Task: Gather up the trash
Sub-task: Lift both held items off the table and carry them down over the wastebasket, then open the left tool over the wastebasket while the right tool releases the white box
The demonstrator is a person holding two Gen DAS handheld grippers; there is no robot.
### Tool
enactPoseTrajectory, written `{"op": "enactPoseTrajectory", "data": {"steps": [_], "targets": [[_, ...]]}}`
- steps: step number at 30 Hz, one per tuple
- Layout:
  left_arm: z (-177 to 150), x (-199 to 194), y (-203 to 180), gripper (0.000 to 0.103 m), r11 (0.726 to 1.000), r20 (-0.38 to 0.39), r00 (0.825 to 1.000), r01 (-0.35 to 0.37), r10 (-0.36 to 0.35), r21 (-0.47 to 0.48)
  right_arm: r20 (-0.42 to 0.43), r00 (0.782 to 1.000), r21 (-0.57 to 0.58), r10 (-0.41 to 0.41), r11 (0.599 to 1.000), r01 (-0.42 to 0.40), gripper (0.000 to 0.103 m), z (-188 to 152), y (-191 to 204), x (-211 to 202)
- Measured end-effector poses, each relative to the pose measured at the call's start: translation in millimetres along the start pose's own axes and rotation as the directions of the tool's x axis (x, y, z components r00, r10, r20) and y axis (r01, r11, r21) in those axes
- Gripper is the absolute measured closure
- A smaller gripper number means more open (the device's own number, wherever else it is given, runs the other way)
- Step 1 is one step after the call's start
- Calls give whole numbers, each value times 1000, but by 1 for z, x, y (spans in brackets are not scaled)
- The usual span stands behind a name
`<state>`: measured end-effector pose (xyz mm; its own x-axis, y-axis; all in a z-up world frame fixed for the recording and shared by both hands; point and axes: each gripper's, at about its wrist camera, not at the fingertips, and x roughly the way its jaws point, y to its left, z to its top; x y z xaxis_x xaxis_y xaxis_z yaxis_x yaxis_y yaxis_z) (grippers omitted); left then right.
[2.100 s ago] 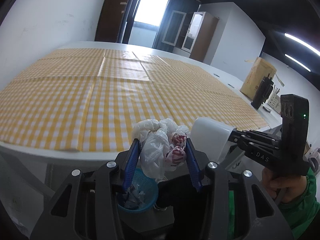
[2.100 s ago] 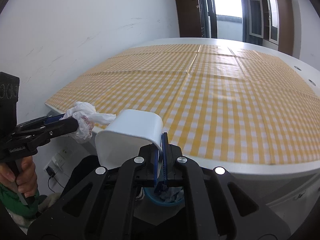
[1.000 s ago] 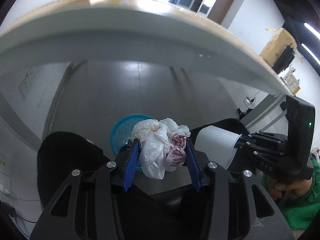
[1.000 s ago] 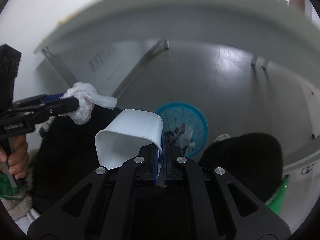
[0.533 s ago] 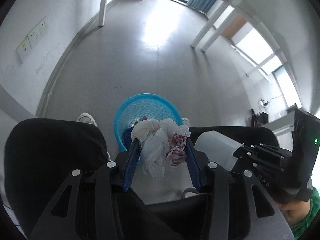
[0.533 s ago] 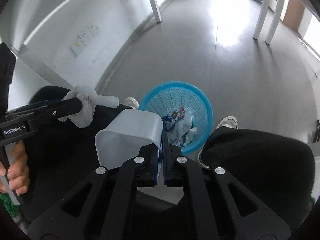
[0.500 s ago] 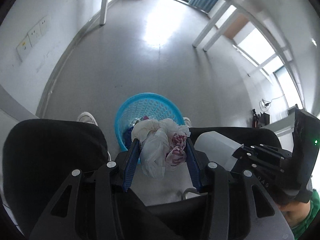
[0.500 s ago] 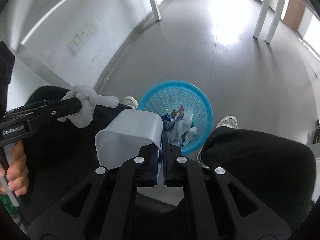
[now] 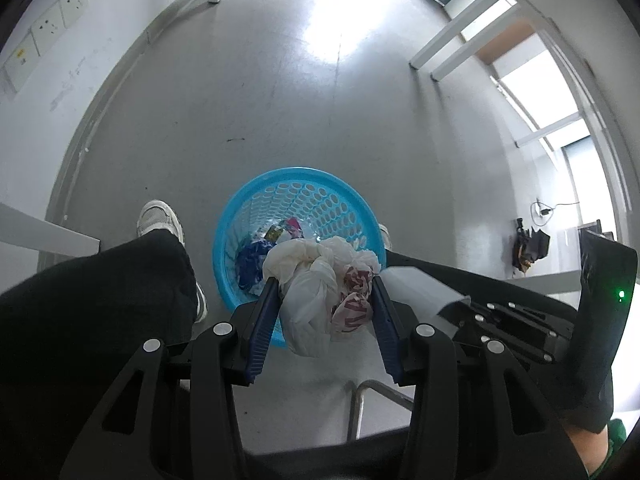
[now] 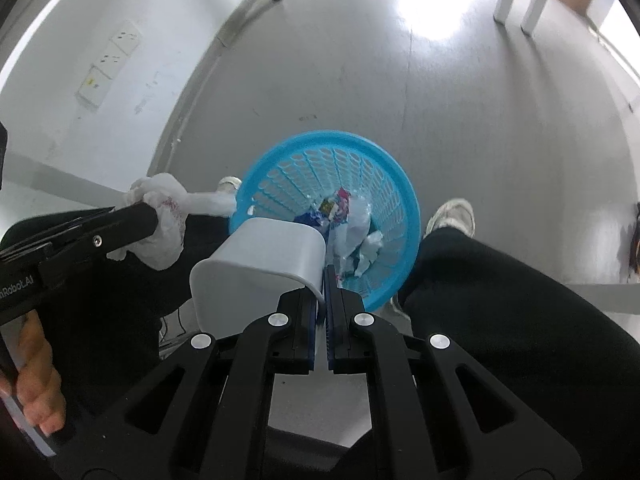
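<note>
My left gripper [image 9: 324,292] is shut on a crumpled white plastic bag with red print [image 9: 324,284], held above the near rim of a blue mesh trash basket [image 9: 300,196] on the floor. The bag also shows in the right wrist view [image 10: 168,220]. My right gripper [image 10: 324,280] is shut on the rim of a white plastic cup [image 10: 256,268], held on its side over the near left edge of the basket [image 10: 384,184]. The cup's edge shows in the left wrist view [image 9: 420,288]. Several wrappers lie inside the basket.
The person's legs in black trousers [image 9: 92,300] and white shoes [image 9: 160,216] flank the basket. White table legs [image 9: 452,48] stand further off on the grey floor. Wall sockets [image 10: 108,64] sit on the left wall. A metal frame [image 9: 360,400] is below the left gripper.
Both grippers have dropped from table height to below the table edge and now tilt down over the basket, which looks closer. Both grips are unchanged.
</note>
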<state>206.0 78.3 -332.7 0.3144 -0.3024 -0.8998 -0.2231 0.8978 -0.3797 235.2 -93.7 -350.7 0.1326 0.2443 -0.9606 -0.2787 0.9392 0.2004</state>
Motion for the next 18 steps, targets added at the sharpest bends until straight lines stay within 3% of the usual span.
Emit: {"op": "enactPoseTrajectory", "data": {"steps": [8,14,18], "targets": [[23,41,-1,58,996,-57,994,-92,92,-5,-92,995,72,-24,997,31,100,23,-26,44],[36,76,18,58,988,-148,984,-114,98,-101,-153,988,121,-30,991,49,100,38,-39,81],[43,82,16,58,988,-152,984,-112,95,-110,-170,985,154,-34,986,60,100,42,-49,92]]}}
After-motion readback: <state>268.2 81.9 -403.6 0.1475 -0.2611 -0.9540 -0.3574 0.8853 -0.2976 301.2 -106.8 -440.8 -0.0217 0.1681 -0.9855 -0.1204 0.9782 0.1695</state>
